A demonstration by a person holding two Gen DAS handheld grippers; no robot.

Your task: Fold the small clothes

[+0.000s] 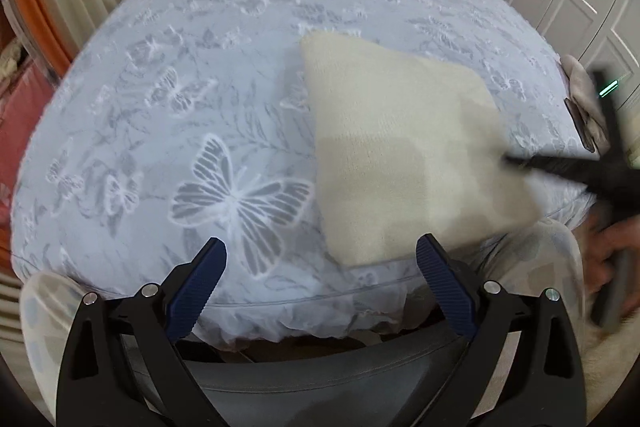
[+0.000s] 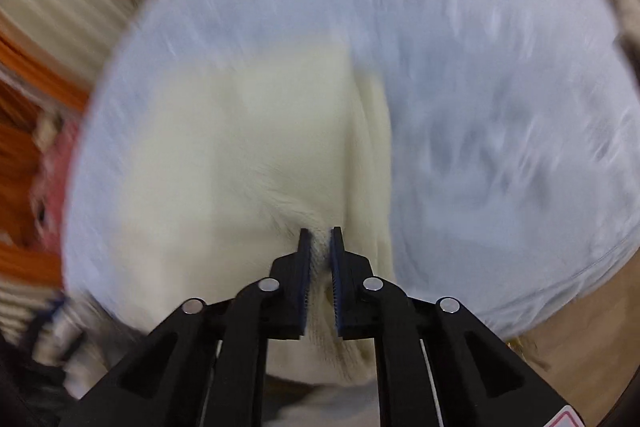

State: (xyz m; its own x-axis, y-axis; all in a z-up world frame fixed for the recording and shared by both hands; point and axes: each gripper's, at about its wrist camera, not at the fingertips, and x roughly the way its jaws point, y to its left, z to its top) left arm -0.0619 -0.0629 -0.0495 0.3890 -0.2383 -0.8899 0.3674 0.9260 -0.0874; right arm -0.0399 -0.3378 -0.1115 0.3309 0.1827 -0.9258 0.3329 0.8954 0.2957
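I see the cream garment (image 1: 404, 147) as soft, matt knit (loops show clearest where it is pinched). My left gripper (image 1: 320, 259) has matt black plastic arms, ribbed blue pads (image 1: 442, 277) and shiny metal pins. The bedsheet (image 1: 180, 87) is smooth printed cloth.

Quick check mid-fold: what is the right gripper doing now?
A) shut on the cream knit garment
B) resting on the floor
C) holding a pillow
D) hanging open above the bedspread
A: in the right wrist view the right gripper has its jaws nearly together with a pinch of the cream knit garment bunched between them.
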